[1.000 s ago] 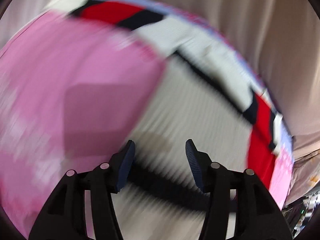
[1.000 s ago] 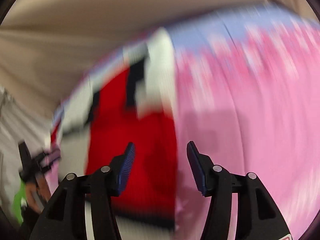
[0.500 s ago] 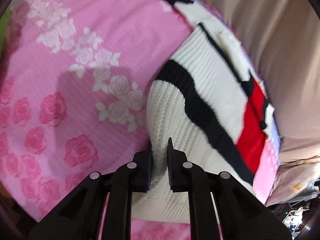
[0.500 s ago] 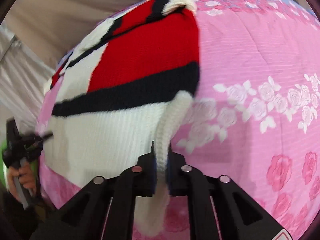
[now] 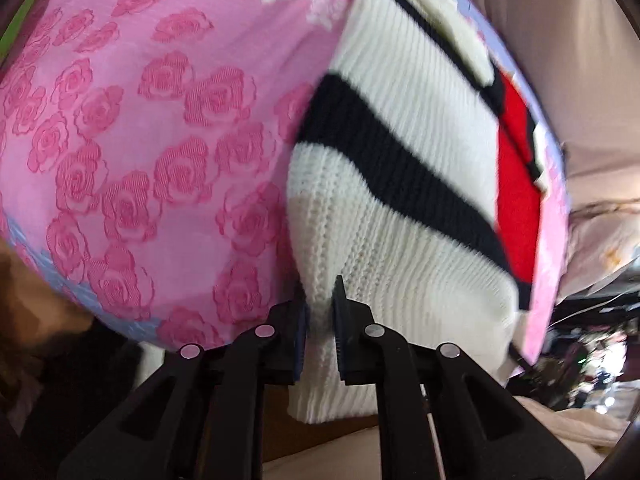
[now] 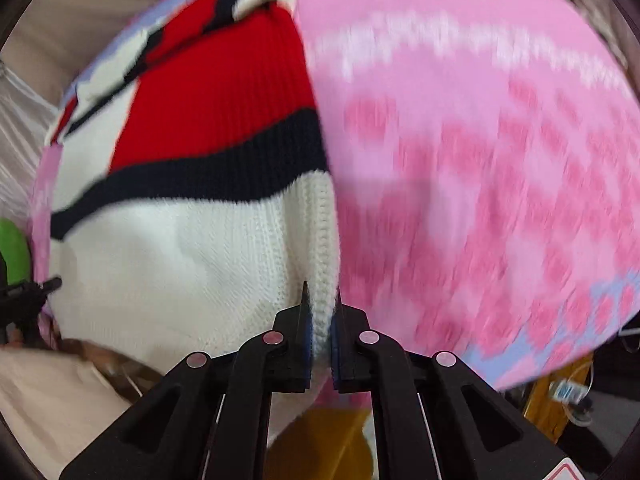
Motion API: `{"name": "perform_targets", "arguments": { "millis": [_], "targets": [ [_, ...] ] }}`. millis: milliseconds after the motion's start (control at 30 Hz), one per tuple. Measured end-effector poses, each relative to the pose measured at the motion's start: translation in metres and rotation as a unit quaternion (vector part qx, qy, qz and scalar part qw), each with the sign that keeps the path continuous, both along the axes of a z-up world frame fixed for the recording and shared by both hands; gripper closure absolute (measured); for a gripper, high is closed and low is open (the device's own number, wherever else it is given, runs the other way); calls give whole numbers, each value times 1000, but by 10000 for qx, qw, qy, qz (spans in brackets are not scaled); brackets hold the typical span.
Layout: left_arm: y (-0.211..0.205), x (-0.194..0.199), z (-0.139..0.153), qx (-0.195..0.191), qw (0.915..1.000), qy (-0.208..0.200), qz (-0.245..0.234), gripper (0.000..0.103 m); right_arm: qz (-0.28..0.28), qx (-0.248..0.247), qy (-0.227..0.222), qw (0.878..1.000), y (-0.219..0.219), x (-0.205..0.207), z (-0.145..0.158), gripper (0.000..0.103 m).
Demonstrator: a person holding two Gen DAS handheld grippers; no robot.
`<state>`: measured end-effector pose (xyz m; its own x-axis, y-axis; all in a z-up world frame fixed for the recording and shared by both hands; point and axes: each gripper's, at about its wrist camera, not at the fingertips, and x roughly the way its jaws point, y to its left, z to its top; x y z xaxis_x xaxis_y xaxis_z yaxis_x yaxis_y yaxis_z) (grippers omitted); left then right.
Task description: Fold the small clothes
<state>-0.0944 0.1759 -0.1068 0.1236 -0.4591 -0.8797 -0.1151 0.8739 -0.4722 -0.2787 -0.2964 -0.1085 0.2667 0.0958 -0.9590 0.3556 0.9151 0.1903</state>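
While the white ribbed knit sweater with a black stripe and a red panel (image 5: pixel 392 152) is lying across the pink rose-patterned bedsheet (image 5: pixel 140 140), the left gripper (image 5: pixel 320 320) is pinching its white hem at the near left corner, jaws closed on the knit with fabric bunching between them. To its right, the body of the garment is spreading flat toward the far edge of the bed, where beige cloth (image 5: pixel 560 20) is hanging behind. At the other near corner, the right gripper (image 6: pixel 320 320) is likewise clamping the thick white side edge of the sweater (image 6: pixel 224 140), with the sheet (image 6: pixel 480 160) lying just beside it on the right. Both bites are looking shallow, so the heavy knit is likely to slip from one claw during a lift. Uneven pulling would be skewing the fold, and a jaw could also be catching the sheet underneath and dragging it along.
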Motion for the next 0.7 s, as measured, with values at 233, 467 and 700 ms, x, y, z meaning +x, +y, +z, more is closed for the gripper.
{"name": "perform_targets", "arguments": {
  "millis": [233,467,700],
  "targets": [
    [64,113,65,13,9834,-1306,1261,62,-262,-744,-446,9959,-11,39,58,81],
    [157,294,55,134,9496,-1436,2783,56,-408,-438,-1208,9909,32,113,105,60],
    [202,368,7,186,9246,-1122,3637,58,151,-166,-1055,9942,126,177,102,52]
  ]
}}
